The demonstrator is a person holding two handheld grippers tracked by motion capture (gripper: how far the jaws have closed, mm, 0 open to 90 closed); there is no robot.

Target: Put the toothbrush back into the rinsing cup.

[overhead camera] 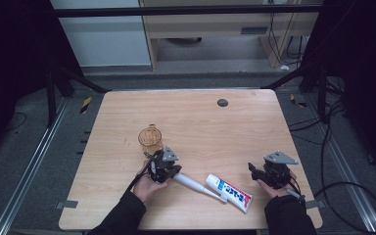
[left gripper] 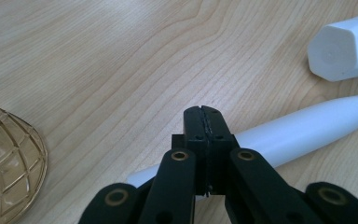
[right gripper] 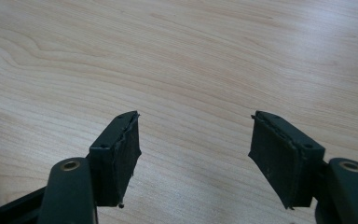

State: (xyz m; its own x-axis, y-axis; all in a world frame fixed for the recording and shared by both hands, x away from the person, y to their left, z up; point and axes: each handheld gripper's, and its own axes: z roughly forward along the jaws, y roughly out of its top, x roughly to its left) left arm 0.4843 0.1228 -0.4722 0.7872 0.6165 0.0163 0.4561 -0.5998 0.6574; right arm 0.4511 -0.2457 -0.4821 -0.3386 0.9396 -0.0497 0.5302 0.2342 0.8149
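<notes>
Slim white toothbrush (left gripper: 307,128) lies flat; left hand-held gripper (left gripper: 203,112) closed (empty), right (right gripper: 193,140) open.

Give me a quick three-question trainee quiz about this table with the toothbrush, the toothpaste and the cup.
1. True or false: the left hand-held gripper has its jaws wide apart.
2. Which thing lies between the two grippers? A) amber cup B) toothpaste tube C) dark disc
3. What white thing lies under and beside the left hand-held gripper?

Key
1. False: its jaws are shut together, above the handle and not around it; the right hand-held gripper is the open one.
2. B
3. The white toothbrush handle, lying flat on the wooden table.
</notes>
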